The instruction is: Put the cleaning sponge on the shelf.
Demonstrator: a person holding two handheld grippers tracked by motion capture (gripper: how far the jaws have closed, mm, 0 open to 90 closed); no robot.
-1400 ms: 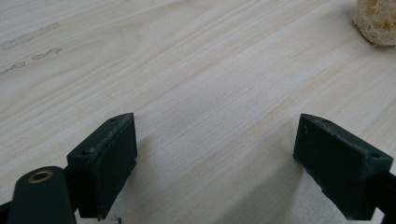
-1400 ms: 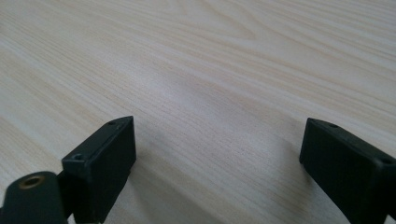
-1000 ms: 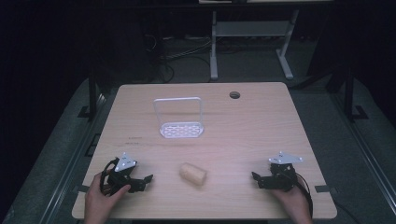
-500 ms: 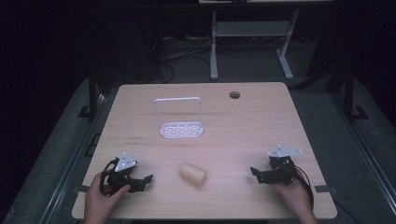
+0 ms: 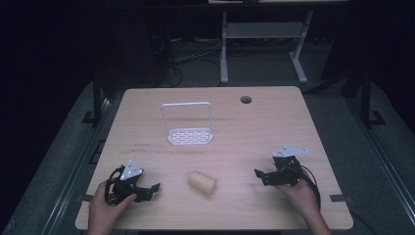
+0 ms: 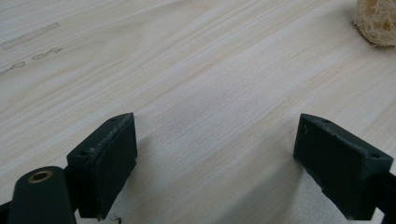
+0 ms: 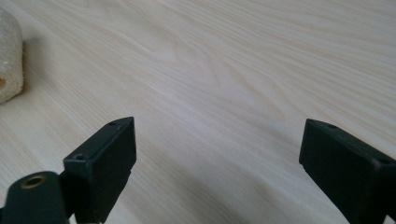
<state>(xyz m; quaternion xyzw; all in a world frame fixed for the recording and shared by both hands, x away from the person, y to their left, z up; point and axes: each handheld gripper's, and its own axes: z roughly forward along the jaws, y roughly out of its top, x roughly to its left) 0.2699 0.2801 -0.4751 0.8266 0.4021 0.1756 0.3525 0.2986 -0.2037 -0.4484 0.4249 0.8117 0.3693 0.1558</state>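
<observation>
A pale yellow, roll-shaped sponge [image 5: 202,182] lies on its side on the wooden table [image 5: 254,132], near the front edge and between the two grippers. Its end shows at the top right of the left gripper view [image 6: 377,21] and at the left edge of the right gripper view [image 7: 8,56]. My left gripper [image 5: 151,189] rests low at the front left, held by a hand, open and pointing toward the sponge with bare wood between its jaws [image 6: 215,154]. My right gripper [image 5: 259,174] sits at the front right, also open and empty [image 7: 217,158], pointing left toward the sponge.
A small white wire rack [image 5: 189,125] with a perforated base stands upright in the middle of the table. A round cable hole [image 5: 245,99] sits near the far edge. Desk legs and cables lie on the dark floor beyond the table.
The right gripper has lifted slightly and shifted a little forward and left. The left gripper and the sponge have stayed in place.
</observation>
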